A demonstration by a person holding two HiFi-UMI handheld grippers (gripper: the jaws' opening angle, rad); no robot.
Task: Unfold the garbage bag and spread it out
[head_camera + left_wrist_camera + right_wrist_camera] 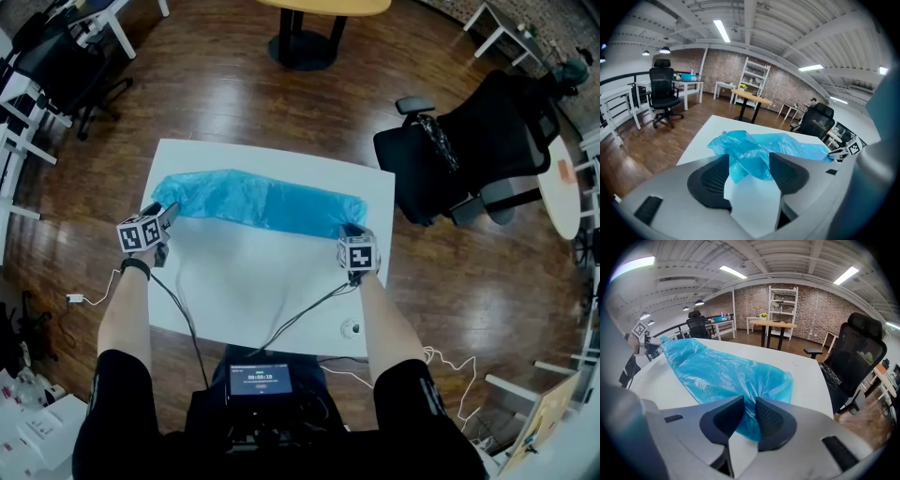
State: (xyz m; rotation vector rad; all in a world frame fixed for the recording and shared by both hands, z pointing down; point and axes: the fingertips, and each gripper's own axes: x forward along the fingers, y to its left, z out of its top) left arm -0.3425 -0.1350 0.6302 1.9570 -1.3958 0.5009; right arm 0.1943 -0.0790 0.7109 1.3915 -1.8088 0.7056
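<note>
Right tool [750, 405] clamps bag [262, 202] at frame right, anchoring it on desk [262, 277]; left tool [749, 161] released, corner loose between jaws.

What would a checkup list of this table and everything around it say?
Surface: white table, mostly bare.
Job's things: blue bag, lying long and crumpled along the far side.
Clutter: small round thing near the front edge.
Grippers: left hand-held gripper open round the bag's end; right hand-held gripper shut on its other end.
Cables: black cables cross the table.
Surroundings: black chair, wood floor.
</note>
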